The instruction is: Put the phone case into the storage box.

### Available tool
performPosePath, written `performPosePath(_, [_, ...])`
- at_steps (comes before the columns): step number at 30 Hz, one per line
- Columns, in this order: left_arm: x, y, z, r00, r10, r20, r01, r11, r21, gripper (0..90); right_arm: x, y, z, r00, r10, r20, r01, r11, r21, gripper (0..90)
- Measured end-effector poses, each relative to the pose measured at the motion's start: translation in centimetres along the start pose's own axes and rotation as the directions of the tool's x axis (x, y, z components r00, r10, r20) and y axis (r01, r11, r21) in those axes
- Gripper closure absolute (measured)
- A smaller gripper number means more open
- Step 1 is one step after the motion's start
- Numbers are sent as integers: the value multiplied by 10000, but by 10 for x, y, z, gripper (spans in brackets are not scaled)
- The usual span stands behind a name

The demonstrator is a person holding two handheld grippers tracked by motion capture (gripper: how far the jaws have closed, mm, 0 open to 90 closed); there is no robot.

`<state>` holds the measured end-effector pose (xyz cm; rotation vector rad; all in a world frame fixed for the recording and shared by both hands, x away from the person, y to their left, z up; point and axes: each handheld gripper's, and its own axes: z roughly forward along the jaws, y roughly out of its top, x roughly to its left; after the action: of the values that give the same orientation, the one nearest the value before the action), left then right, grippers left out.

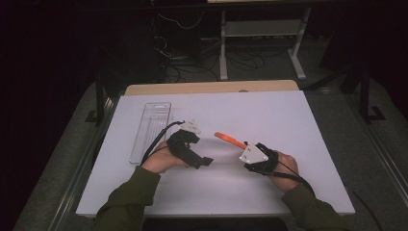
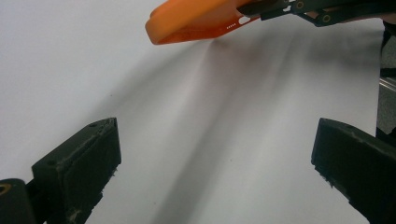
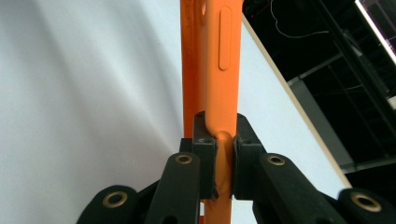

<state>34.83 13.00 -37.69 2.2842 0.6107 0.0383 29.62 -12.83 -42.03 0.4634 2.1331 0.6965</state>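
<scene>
An orange phone case point(image 1: 228, 138) hangs a little above the white table top point(image 1: 269, 110), near its middle. My right gripper point(image 1: 243, 144) is shut on one end of it. In the right gripper view both pads pinch the case's edge point(image 3: 217, 56), which runs straight up from the right gripper point(image 3: 224, 154). My left gripper point(image 1: 201, 150) stands just left of the case, open and empty. In the left gripper view its left gripper point(image 2: 215, 158) jaws are spread wide over bare table, with the case point(image 2: 196, 21) and the right gripper point(image 2: 280, 8) farther off at the top.
A clear plastic tray point(image 1: 150, 130) lies lengthwise at the table's left side, beyond my left hand. The table's far right edge point(image 3: 280, 79) drops off to a dark floor with cables and a stand's legs point(image 1: 298, 53).
</scene>
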Motion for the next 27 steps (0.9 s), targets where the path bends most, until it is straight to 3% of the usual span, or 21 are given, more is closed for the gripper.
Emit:
performPosePath(4, [0,0,0,10000,17,-8,-17,10000,-20,8,-3,-1,0,9997,180,-172,-180,9998,1,816])
performPosePath(7, [0,0,0,10000,-46,-13,46,10000,-21,8,-3,-1,1,9972,696,-288,-696,9976,1,816])
performPosePath(11, [-1,0,0,10000,-80,-6,80,10000,-36,8,-5,-1,1,9941,1003,-420,-1005,9949,-21,816])
performPosePath(12, [0,0,-1,10000,72,-7,-72,9999,98,8,-6,-2,1,9939,1019,-427,-1022,9948,-31,816])
performPosePath(18, [-1,0,1,9999,-170,-25,169,9998,-137,8,-8,-2,1,9843,1630,-682,-1635,9865,-27,816])
performPosePath(22, [-1,0,0,9999,-134,-30,133,9998,-129,8,-10,-2,1,9800,1824,-794,-1835,9830,-75,816])
performPosePath(24, [-1,0,0,9999,-121,-26,121,9998,-137,8,-11,-3,1,9762,1980,-885,-1994,9799,-70,816])
performPosePath(25, [0,0,-1,10000,96,-24,-96,10000,17,8,-11,-3,1,9729,2128,-909,-2142,9768,-63,816])
performPosePath(27, [0,1,0,10000,25,-35,-25,10000,-54,8,-13,-3,1,9689,2253,-1025,-2271,9738,-64,816])
